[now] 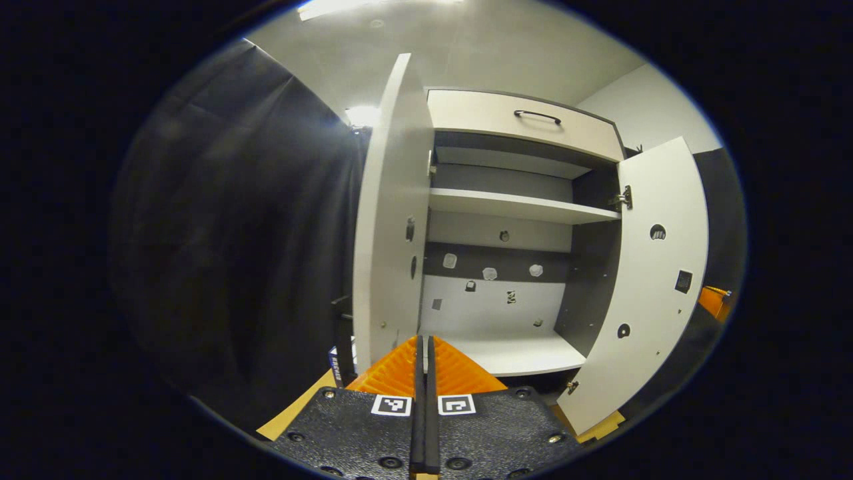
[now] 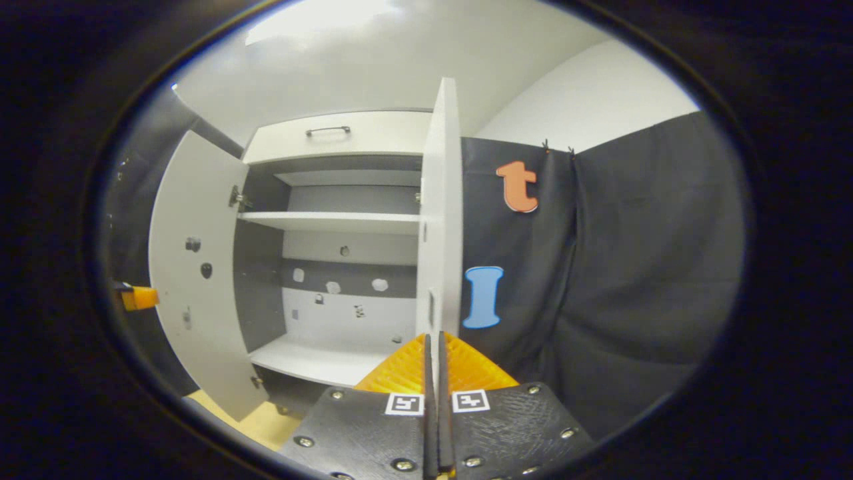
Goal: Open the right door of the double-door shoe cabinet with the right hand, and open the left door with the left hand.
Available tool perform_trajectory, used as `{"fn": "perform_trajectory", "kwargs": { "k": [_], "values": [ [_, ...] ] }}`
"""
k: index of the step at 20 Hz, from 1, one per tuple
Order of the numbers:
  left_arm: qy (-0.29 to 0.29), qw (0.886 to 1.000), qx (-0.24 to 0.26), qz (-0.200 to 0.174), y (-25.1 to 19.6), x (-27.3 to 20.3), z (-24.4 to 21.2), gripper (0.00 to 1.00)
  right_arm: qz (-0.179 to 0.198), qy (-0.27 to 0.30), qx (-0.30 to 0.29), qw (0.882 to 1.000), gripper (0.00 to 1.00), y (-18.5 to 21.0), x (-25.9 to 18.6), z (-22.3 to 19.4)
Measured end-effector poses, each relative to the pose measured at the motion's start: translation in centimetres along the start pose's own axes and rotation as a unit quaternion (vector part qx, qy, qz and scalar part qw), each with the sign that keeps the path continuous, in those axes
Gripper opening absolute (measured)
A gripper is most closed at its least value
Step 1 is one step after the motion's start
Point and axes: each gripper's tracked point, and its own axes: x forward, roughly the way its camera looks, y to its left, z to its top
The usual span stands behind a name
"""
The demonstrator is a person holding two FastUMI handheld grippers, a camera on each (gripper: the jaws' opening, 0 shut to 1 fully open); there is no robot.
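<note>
The shoe cabinet (image 1: pixel 513 280) stands with both doors swung out and its shelves bare. In the left gripper view the left door (image 1: pixel 390 220) is seen nearly edge-on, and my left gripper (image 1: pixel 424 340) is shut with its tips right at that door's lower free edge. Whether they touch it I cannot tell. The right door (image 1: pixel 660 267) hangs wide open. In the right gripper view the right door (image 2: pixel 440 213) is edge-on, and my right gripper (image 2: pixel 433 337) is shut just below and in front of it. The left door (image 2: pixel 193 280) is open too.
A drawer with a dark handle (image 1: pixel 536 117) tops the cabinet. Black cloth (image 1: pixel 240 233) hangs on the left and on the right (image 2: pixel 620 267). Part of the other gripper peeks past each far door (image 1: pixel 716 300) (image 2: pixel 136 297). Tan floor (image 2: pixel 266 420) lies below.
</note>
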Motion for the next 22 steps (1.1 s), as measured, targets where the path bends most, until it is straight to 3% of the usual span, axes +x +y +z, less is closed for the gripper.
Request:
{"fn": "perform_trajectory", "kwargs": {
  "k": [3, 6, 7, 8, 12, 13, 15, 16, 22],
  "values": [
    [-0.01, 1.0, 0.007, -0.025, -1.6, 1.2, 0.6, 0.0, 0.004, 0.016, 0.02, 1.0, 0.01, 1.7, -0.1, -0.7],
    [-0.016, 0.999, 0.007, -0.039, -2.5, 2.1, 1.2, 0.24, 0.005, 0.028, 0.036, 0.999, 0.07, 3.1, 0.7, -1.1],
    [-0.017, 0.999, 0.003, -0.042, -2.8, 2.4, 1.3, 0.26, 0.007, 0.032, 0.041, 0.999, 0.1, 3.6, 0.8, -1.3],
    [-0.016, 0.999, 0.0, -0.045, -2.8, 2.7, 1.3, 0.42, 0.009, 0.034, 0.045, 0.998, 0.17, 4.1, 1.0, -1.4],
    [-0.012, 0.998, -0.007, -0.058, -3.1, 3.9, 1.4, 0.84, 0.015, 0.037, 0.053, 0.998, 0.7, 6.2, 2.0, -1.5],
    [-0.011, 0.998, -0.007, -0.06, -3.1, 4.2, 1.5, 0.9, 0.015, 0.037, 0.053, 0.998, 0.72, 6.7, 2.1, -1.4],
    [-0.009, 0.998, -0.006, -0.064, -3.0, 4.9, 1.4, 0.85, 0.017, 0.035, 0.053, 0.998, 0.75, 7.8, 2.4, -1.2],
    [-0.008, 0.998, -0.004, -0.066, -3.1, 5.2, 1.3, 0.9, 0.018, 0.034, 0.052, 0.998, 0.83, 8.3, 2.5, -1.1],
    [-0.012, 0.996, 0.019, -0.084, -3.6, 6.6, 1.3, 0.9, 0.023, 0.032, 0.053, 0.998, 0.82, 11.5, 3.3, -1.2]
  ]
}}
